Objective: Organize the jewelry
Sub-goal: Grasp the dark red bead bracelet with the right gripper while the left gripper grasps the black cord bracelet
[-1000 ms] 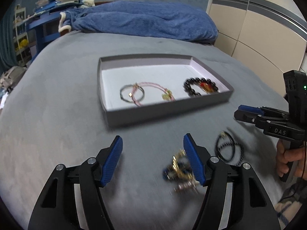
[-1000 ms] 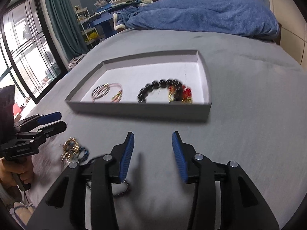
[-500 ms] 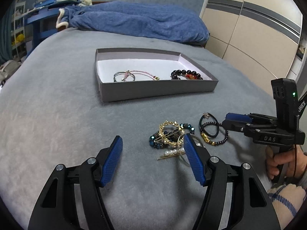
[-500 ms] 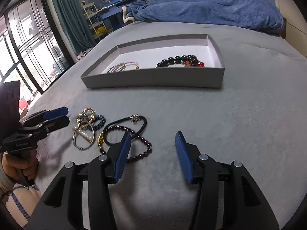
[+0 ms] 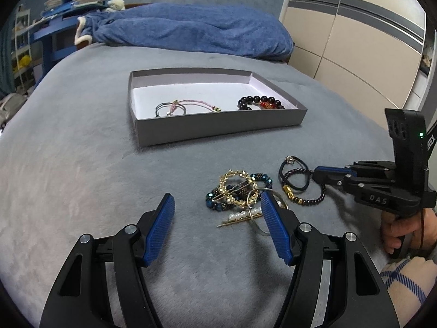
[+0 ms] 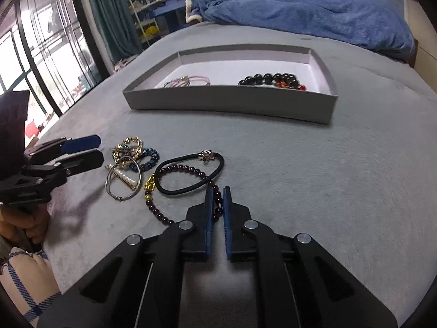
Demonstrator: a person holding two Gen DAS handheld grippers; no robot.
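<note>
Pinching dark-bead bracelet [image 6: 188, 174] between nearly closed right gripper [image 6: 217, 194], apparently for transfer to tray [image 6: 226, 105] nearer bed's far edge. Left gripper [image 5: 217, 210] spread wide, idle beside jewelry pile [image 5: 240, 191].

Both my feeds sharp, no motion blur. Soft, even, cool light. Daylight enters through window [image 6: 41, 63], overexposed, at left of right wrist view. Faint shadows fall on grey bed [image 5: 82, 164] under left hand-held gripper [image 5: 218, 229]. Fisheye bends wardrobe [image 5: 355, 54] lines; black vignette fills corners.
</note>
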